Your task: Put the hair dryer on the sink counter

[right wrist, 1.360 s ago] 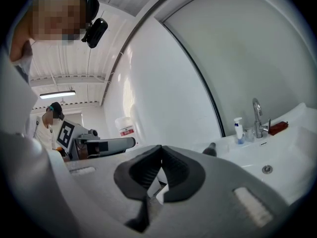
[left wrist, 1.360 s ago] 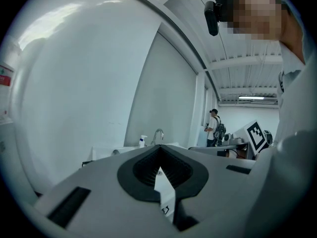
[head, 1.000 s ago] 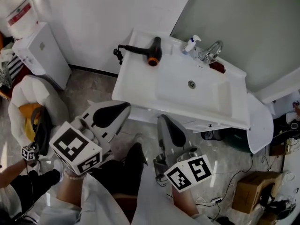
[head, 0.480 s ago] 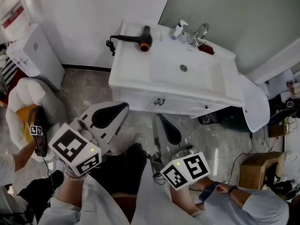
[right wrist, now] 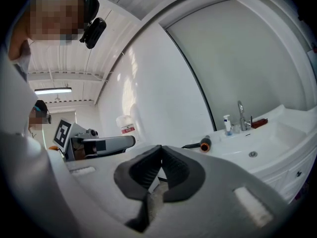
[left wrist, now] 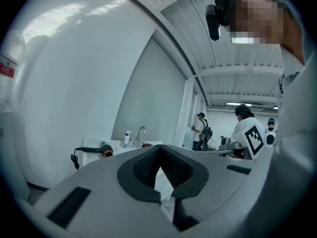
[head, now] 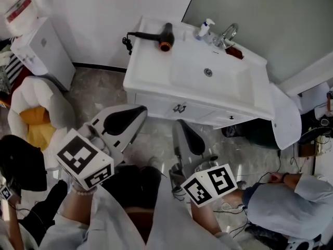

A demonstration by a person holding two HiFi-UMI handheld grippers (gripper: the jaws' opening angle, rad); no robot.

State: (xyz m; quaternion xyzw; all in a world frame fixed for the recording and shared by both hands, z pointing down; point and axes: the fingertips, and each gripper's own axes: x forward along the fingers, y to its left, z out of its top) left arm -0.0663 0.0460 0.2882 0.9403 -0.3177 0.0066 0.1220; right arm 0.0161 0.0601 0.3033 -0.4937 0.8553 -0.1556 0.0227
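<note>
Quick count of what's around: two tools, one hair dryer, one faucet, one pump bottle, one small dark red thing, one basin with one drain.

The hair dryer [head: 158, 38] is already lying on the white sink tabletop [head: 151, 82], up in the back left corner, left of the basin [head: 229, 90]. It's on its side. The body is black with an orange ring around the nozzle end, and the slim black handle points left toward the wall. Its black cord bunches up and hangs over the tabletop's left edge. Both gripper views catch it too, small and far off, orange ring facing the camera [left wrist: 99, 150] [right wrist: 200, 144].

The left tool [head: 136, 114] has its jaws pressed together with nothing in them; the left gripper view [left wrist: 159, 150] shows just the dark ribbed pads meeting at the tip. Same deal for the right tool [head: 183, 129]: jaws together, empty, confirmed in its own view [right wrist: 161, 150]. Both hang low over the floor in front of the sink cabinet, well apart from the dryer. Each carries one marker cube [head: 85, 159] [head: 209, 185].

Behind the basin: the chrome faucet [head: 228, 34], the white pump bottle [head: 205, 29] just left of it, and the dark red thing [head: 235, 51] just right of it. The drain [head: 208, 72] sits in the basin's back half.
</note>
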